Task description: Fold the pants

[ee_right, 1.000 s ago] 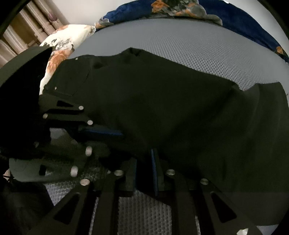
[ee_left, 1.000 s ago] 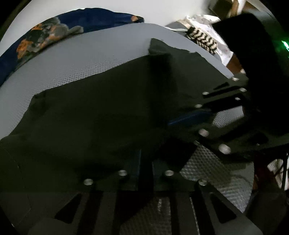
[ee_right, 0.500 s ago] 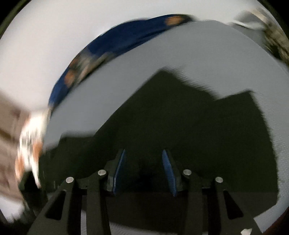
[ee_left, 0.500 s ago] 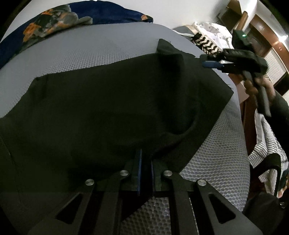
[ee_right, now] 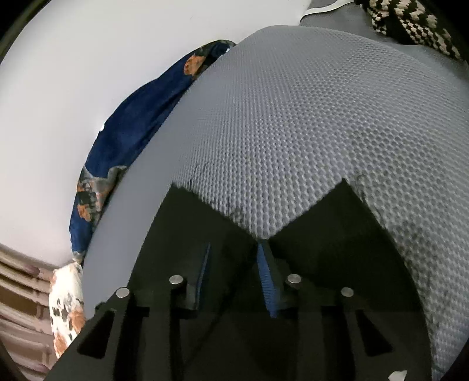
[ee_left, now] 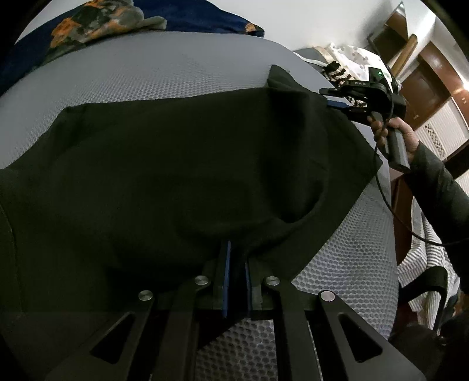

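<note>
Black pants (ee_left: 181, 164) lie spread on the grey mesh mattress (ee_left: 164, 79). My left gripper (ee_left: 236, 258) is shut on a raised fold at the near edge of the pants. My right gripper (ee_left: 332, 98) shows at the far right hem in the left wrist view, held by a hand. In the right wrist view the right gripper (ee_right: 234, 249) stands open over the two black hem corners of the pants (ee_right: 331, 231), with mesh mattress (ee_right: 307, 117) beyond.
A blue floral blanket (ee_left: 111, 20) lies along the far edge by the white wall. A black and white patterned cloth (ee_left: 337, 74) sits at the far right corner. Striped cloth (ee_left: 422, 258) hangs beside the mattress on the right.
My right gripper let go of the near edge, opened, and swung to the far right hem. My left gripper stayed shut on its fold.
</note>
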A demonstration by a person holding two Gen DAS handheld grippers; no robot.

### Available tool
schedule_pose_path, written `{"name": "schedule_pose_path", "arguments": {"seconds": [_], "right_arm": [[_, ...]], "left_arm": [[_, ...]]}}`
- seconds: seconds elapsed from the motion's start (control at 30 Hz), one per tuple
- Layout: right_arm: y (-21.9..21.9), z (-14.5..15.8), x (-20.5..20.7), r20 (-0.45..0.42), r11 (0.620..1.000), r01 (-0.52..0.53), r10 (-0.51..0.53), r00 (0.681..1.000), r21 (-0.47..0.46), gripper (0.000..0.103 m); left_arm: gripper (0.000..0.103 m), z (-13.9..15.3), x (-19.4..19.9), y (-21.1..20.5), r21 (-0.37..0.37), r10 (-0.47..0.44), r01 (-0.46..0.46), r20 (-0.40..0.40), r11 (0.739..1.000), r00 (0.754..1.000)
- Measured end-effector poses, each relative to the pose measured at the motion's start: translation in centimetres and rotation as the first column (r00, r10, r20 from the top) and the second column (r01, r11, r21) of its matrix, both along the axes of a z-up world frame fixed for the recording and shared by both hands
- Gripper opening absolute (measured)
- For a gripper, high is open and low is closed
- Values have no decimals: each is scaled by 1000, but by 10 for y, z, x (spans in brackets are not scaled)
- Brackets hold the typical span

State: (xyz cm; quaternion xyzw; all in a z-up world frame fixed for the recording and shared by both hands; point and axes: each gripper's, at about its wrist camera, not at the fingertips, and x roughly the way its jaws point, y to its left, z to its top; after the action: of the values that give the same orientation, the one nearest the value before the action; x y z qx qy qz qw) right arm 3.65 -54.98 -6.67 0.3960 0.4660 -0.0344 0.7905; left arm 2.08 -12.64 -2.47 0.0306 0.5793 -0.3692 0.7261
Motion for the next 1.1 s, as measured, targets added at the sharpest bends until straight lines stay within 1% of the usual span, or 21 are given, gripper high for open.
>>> {"name": "schedule_pose_path", "arguments": {"seconds": [0.1, 0.17, 0.23, 0.33, 0.37, 0.43, 0.53, 0.6, 0.63, 0.7, 0.73, 0.83, 0.93, 1.0, 1.1], "right_arm": [[1, -8, 13, -13, 1000, -7, 7, 1000, 10, 9], [0, -11, 15, -14, 1000, 1, -1, 1000, 16, 8], [2, -5, 14, -12, 1000, 8, -8, 1000, 4, 5], [5, 23, 4, 41, 998, -4, 6, 999, -68, 4], [6, 38, -4, 63, 995, -2, 8, 998, -102, 4], [7, 63, -23, 77, 984, 13, 1, 997, -180, 4], [5, 88, -56, 72, 959, 45, -26, 997, -280, 3], [5, 94, -82, 33, 944, 58, -50, 998, -326, 3], [5, 92, -99, 5, 938, 68, -70, 998, -339, 3], [6, 82, -119, -52, 928, 63, -88, 995, -366, 3], [6, 72, -130, -91, 928, 61, -102, 991, -368, 3], [2, 47, -149, -162, 932, 71, -136, 977, -356, 3], [1, 37, -160, -194, 932, 77, -154, 969, -354, 3], [2, 36, -162, -201, 926, 62, -145, 969, -372, 3], [-1, 29, -159, -220, 932, 72, -159, 963, -356, 3]], "left_arm": [[8, 0, 2, 0, 1, 4, -4, -10, 1000, 1000], [8, 0, 1, 0, 2, 4, -4, -9, 1000, 1000], [8, 0, 1, 0, 6, 3, -3, -7, 1000, 1000], [8, 2, 0, -1, 11, 0, 0, 4, 1000, 1000], [8, 3, -1, -1, 13, -3, 2, 8, 1000, 1000], [8, 4, -3, -2, 16, -11, 10, 19, 1000, 1000], [8, 4, -3, -3, 13, -24, 24, 23, 1000, 999], [9, 4, -3, -4, 7, -33, 33, 20, 999, 999], [9, 4, -3, -4, 9, -39, 39, 23, 999, 999], [9, 3, -3, -5, 17, -55, 55, 24, 998, 998], [9, 3, -3, -6, 19, -63, 62, 27, 998, 998], [10, 4, -3, -8, 31, -89, 88, 36, 996, 995], [10, 5, -7, -12, 56, -115, 112, 54, 992, 992], [10, 5, -7, -13, 61, -121, 118, 58, 991, 991], [12, 4, -7, -14, 63, -121, 118, 55, 991, 991]]}}
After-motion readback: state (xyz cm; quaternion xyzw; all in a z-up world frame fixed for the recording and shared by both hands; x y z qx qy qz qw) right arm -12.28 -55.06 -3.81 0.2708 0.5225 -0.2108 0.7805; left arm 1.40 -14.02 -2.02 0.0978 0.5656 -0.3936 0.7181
